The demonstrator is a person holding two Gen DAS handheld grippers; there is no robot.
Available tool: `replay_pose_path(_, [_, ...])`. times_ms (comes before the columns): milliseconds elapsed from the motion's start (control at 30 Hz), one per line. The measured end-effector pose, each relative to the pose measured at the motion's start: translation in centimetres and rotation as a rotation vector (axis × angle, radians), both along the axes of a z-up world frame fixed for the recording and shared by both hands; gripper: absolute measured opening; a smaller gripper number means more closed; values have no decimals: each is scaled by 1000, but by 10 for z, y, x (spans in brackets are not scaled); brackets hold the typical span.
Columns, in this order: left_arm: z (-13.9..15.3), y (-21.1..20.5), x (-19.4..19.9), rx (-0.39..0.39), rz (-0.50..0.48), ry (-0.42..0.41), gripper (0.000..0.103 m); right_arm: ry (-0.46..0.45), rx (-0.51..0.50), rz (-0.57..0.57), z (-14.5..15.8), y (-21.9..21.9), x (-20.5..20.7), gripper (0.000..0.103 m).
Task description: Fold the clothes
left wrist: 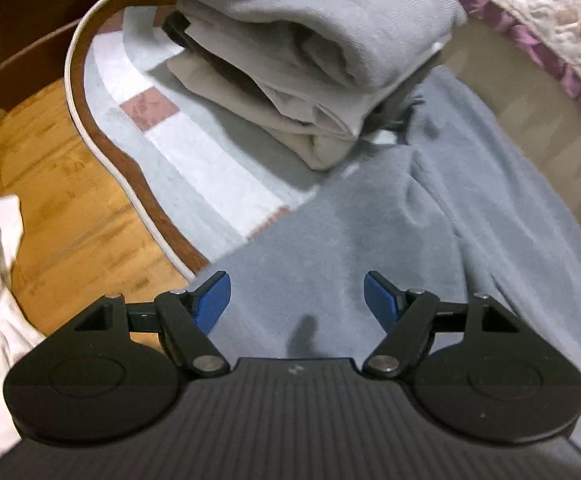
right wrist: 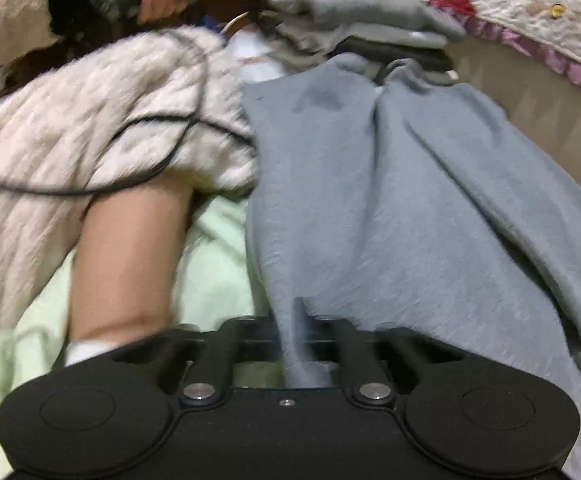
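On the rug (left wrist: 210, 168), mid-fold: right gripper (right wrist: 302, 344) pinching blue-grey fleece garment's (right wrist: 410, 200) edge, left gripper (left wrist: 297, 300) spread wide, empty; next, probably seize opposite edge.

Soft, matt blue-grey fleece garment (left wrist: 370, 220) lying over a short-pile woven rug (left wrist: 194, 168) on glossy wooden floor (left wrist: 62, 184), matt black plastic gripper (left wrist: 297, 300) showing smooth blue pads (left wrist: 216, 294) and shiny metal pins (left wrist: 206, 362), beside a quilted bedspread (left wrist: 550, 12).

Patterned rug (left wrist: 194, 168) on wooden floor (left wrist: 70, 208) — on it, spread blue-grey garment (left wrist: 330, 240), folded clothes stack (left wrist: 310, 72).
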State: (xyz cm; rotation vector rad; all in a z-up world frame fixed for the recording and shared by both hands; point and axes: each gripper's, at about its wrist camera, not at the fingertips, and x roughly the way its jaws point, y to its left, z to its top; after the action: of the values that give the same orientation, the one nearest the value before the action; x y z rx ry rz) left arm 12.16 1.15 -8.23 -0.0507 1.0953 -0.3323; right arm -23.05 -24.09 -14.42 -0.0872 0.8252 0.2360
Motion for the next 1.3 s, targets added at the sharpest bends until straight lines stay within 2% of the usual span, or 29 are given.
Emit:
replay_pose_path(133, [-4,-11,20,42,-23,4,73,-42,107,-180,17,-43,20,4])
replay_pose_path(200, [-8,-17,25,16,-45,52,73,-39,165,-277,20,-64,31,4])
replay_pose_path(233, [-10,-19,28,-3,-50,86,73,-25,187,-332,18,-74,38,4])
replay_pose_path(367, [-30,-18,28,-141,-12,311,73,34,293,-536,-1,-107,54,4])
replay_pose_path(433, [-34,-22,18,-159,-38,353,73,66,356,-613,-12,-119,57,5])
replay_pose_path(500, [-34,-31,6,-134,-101,355,73,91,430,-682,-21,-127,59,6])
replay_pose_path(600, [-31,-44,-9,-60,-165,294,76,89,492,-736,-25,-133,56,7])
replay_pose_path(700, [-24,-64,-27,6,-277,205,77,-10,488,-743,-11,-125,52,7])
replay_pose_path(833, [-8,-105,-84,83,-660,-92,77,-194,406,-680,32,-114,35,7])
replay_pose_path(900, [-6,-123,-121,143,-863,-237,80,-235,388,-679,45,-116,26,7])
replay_pose_path(967, [-10,-137,-149,176,-994,-295,85,-253,396,-695,51,-118,22,7])
replay_pose_path(1067, [-22,-161,-171,235,-1062,-309,85,-270,431,-704,52,-121,13,7])
replay_pose_path(1167, [-39,-183,-174,298,-1055,-260,85,-293,461,-697,55,-119,12,7])
replay_pose_path(1233, [-47,-194,-178,327,-1038,-259,85,-312,464,-690,59,-118,11,7])
replay_pose_path(1300, [-48,-198,-187,322,-1026,-323,85,-339,472,-687,64,-118,8,7])
